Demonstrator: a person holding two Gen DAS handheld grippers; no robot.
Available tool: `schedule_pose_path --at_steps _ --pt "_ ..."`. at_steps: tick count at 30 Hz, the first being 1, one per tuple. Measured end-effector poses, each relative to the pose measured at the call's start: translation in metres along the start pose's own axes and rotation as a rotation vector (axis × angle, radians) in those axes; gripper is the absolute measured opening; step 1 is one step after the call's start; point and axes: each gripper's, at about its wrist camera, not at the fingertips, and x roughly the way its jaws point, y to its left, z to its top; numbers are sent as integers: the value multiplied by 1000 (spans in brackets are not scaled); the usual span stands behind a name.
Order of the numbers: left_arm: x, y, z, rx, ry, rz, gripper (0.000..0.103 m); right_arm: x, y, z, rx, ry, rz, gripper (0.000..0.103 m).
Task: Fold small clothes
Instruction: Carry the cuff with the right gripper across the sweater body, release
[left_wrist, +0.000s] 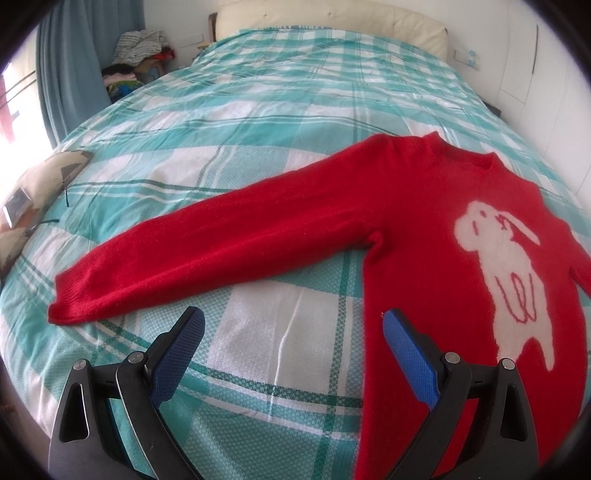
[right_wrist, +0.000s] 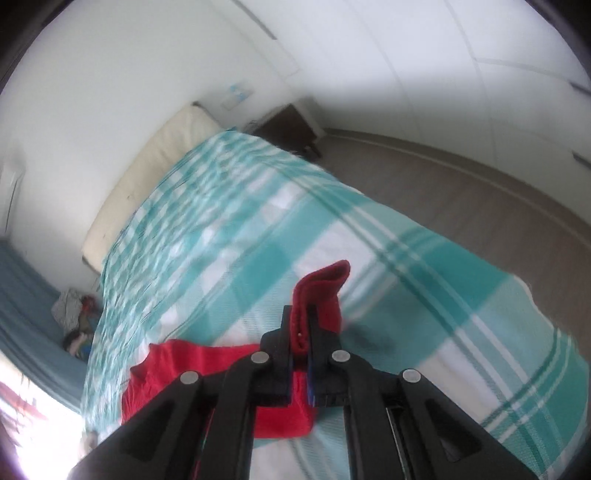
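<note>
A small red sweater (left_wrist: 406, 236) with a white rabbit on its chest lies flat, front up, on the plaid bedspread (left_wrist: 258, 110). Its left sleeve (left_wrist: 207, 243) stretches out to the left, cuff at the near left. My left gripper (left_wrist: 291, 325) is open and empty, hovering above the bedspread just below the armpit; its right finger (left_wrist: 406, 354) is over the sweater's side edge. In the right wrist view my right gripper (right_wrist: 300, 314) is shut on the sweater's other sleeve cuff (right_wrist: 321, 291), lifted above the bed, with red fabric (right_wrist: 207, 376) trailing below.
A cream headboard (left_wrist: 332, 22) and white wall stand at the far end. A patterned cushion (left_wrist: 33, 199) lies at the bed's left edge. A pile of clothes (left_wrist: 136, 55) sits beside blue curtains at the far left. Wooden floor (right_wrist: 480, 206) runs along the bed's right side.
</note>
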Motion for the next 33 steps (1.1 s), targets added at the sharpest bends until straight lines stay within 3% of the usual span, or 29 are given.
schedule_pose_path --at_steps 3,7,10,13,19,21,23,25,26,29,31,33 --pt "-1 6 1 -21 -3 0 98 -2 101 3 -216 -6 98 5" --pt "-6 14 2 -48 -25 15 98 18 211 -33 -394 94 266 5" --pt "-5 20 4 -76 -25 14 98 48 269 -74 -477 193 336 5" --pt "-3 25 4 -97 -16 12 98 78 301 -119 -535 268 355 5" --pt "0 30 6 -118 -11 15 98 139 318 -186 -561 378 315 6" --pt "1 32 6 -124 -7 16 98 155 319 -205 -540 464 344 10" --pt "2 34 6 -130 -1 18 98 170 315 -221 -463 590 436 46" --pt "3 35 5 -136 2 17 98 174 307 -230 -349 675 582 63" --pt "3 36 5 -138 3 16 98 174 302 -232 -303 700 634 64" --pt "3 35 5 -133 5 14 98 163 278 -224 -249 672 651 65" --pt "4 32 5 -118 8 11 98 149 257 -211 -304 586 556 65" --pt "7 27 4 -96 15 15 98 127 234 -199 -428 450 407 65"
